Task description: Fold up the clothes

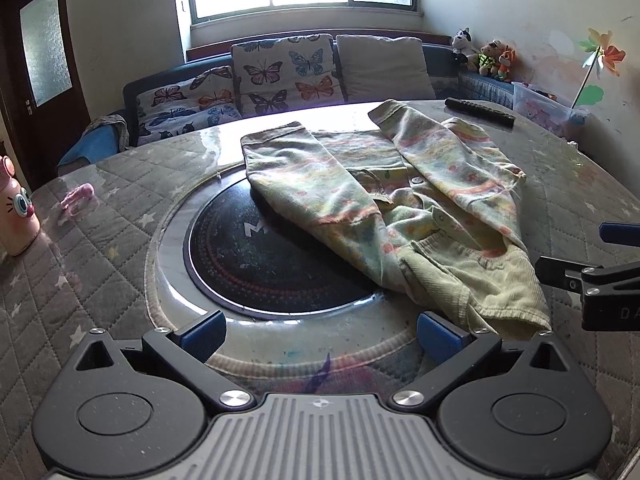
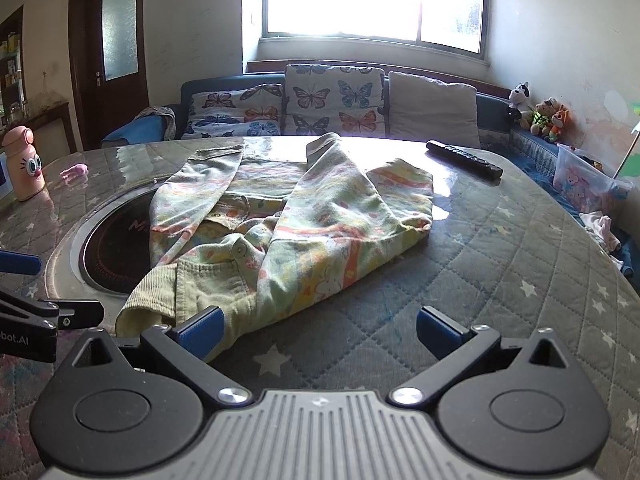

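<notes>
A small pale yellow-green patterned shirt [image 1: 408, 200] [image 2: 288, 224] lies on the round table, both sleeves folded in across its body, its collar end nearest me. In the left wrist view my left gripper [image 1: 320, 338] hovers open just short of the collar's left side, nothing between its blue pads. My right gripper [image 2: 318, 332] is also open; its left pad [image 2: 200, 332] sits at the collar edge, its right pad over bare quilted cloth. Each gripper shows in the other's view: the right gripper [image 1: 600, 264] at the right edge, the left gripper [image 2: 36, 304] at the left edge.
The table [image 2: 500, 280] has a quilted grey cover and a black round insert [image 1: 260, 256] partly under the shirt. A remote control [image 2: 464, 158] lies far right, a pink bottle [image 2: 24, 164] and a pink toy [image 2: 74, 171] far left. A sofa [image 2: 336, 104] stands behind.
</notes>
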Available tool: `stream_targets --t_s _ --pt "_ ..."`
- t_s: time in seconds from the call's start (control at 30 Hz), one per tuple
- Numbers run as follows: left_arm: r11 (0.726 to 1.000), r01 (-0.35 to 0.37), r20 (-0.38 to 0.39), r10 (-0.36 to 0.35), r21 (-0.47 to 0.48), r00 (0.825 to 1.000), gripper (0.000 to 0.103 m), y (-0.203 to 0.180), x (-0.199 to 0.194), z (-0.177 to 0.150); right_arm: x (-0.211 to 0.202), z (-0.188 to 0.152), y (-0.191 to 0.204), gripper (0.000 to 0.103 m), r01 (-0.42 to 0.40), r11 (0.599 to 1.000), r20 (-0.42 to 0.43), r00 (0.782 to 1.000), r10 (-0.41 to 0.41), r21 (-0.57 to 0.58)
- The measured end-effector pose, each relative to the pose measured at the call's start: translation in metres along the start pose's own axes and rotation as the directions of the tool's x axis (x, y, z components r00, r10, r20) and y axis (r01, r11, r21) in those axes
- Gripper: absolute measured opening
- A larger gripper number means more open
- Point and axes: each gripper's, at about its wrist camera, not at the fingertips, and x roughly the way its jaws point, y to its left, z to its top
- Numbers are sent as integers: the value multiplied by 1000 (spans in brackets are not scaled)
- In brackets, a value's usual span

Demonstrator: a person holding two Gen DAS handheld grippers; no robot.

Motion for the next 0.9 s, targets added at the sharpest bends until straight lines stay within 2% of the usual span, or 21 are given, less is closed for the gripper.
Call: stream_targets --t_s 0.53,0.67,0.77,0.9 --pt "998 -27 28 26 49 999 102 -2 38 51 38 39 -5 103 -7 999 -5 1000 7 -47" --pt "999 -23 29 22 46 999 95 -3 56 67 58 57 -16 102 4 999 -8 1000 -4 -39" --pt "998 -14 25 12 58 1000 86 -7 69 75 75 72 -25 97 -1 1000 -14 1000 1 -21" --pt "997 -2 22 0 78 1000 80 -11 85 85 101 94 -33 93 -16 1000 -21 1000 16 -7"
